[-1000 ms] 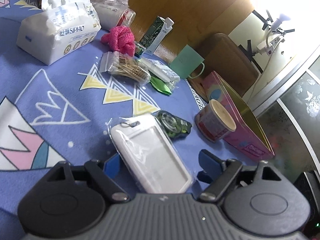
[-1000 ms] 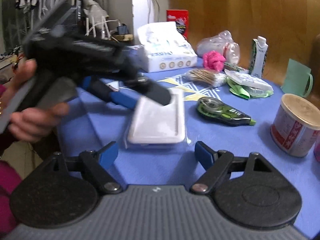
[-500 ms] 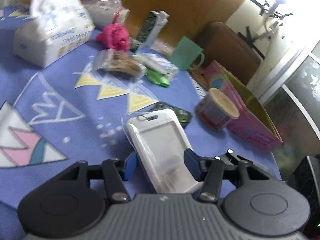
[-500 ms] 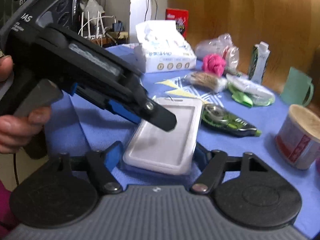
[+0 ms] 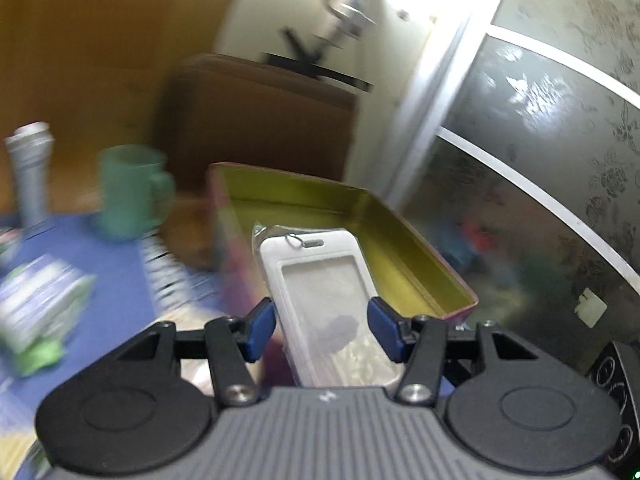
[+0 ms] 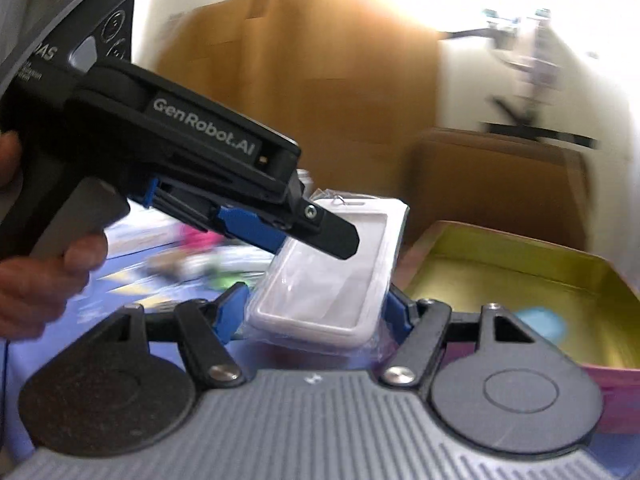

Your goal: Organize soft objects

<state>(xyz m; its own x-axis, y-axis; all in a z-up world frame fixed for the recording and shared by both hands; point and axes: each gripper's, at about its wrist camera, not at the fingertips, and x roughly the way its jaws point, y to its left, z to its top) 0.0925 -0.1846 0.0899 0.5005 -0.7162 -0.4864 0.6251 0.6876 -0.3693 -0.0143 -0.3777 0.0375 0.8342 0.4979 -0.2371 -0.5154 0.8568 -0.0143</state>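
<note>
The left gripper has its jaws pressed on both long edges of the white card holder, still in its clear wrapper, carrying it flat and lifted, its clip end pointing far. That looks like a carry toward the open tin box, whose yellow-green inside lies just beyond and below. The right gripper sits near, jaws wide either side of the holder's near end; I cannot tell whether they touch it. The blue bench blurs away left.
</note>
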